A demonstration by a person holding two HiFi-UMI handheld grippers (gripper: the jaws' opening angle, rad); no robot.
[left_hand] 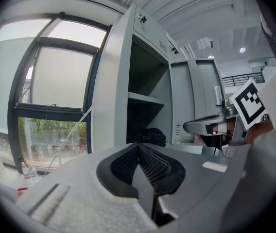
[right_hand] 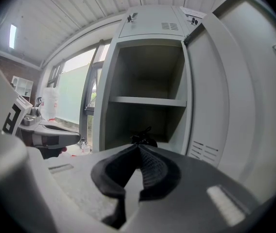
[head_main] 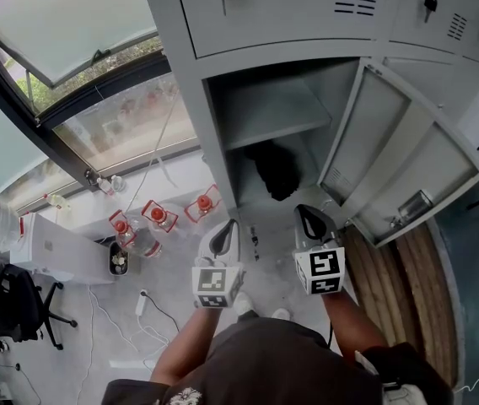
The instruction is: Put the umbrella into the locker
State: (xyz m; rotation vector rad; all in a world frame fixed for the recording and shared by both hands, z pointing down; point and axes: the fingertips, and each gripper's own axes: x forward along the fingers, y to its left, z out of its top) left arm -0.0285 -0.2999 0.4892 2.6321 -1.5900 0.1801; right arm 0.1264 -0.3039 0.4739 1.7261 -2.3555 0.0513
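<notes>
The person stands facing the grey locker (head_main: 212, 133), whose door (head_main: 391, 154) is swung wide open to the right. Inside, a shelf (head_main: 269, 112) splits the locker into an upper and a lower space. The black umbrella (head_main: 275, 171) lies folded up in the lower space, on the locker's bottom and under the shelf; nothing touches it. Both tools are held side by side in front of the opening, short of it and apart from the umbrella, each pointing roughly level toward the locker. The left gripper (head_main: 227, 230) has its jaws pressed together with nothing between them, and from its own camera the umbrella shows just past the tips. The right gripper (head_main: 309, 218) is likewise closed tight and empty, with its marker cube (head_main: 320, 270) facing up. To the left of the locker is a large window (head_main: 96, 74), and a few bottles with red caps (head_main: 159, 218) stand on the floor beneath it.
</notes>
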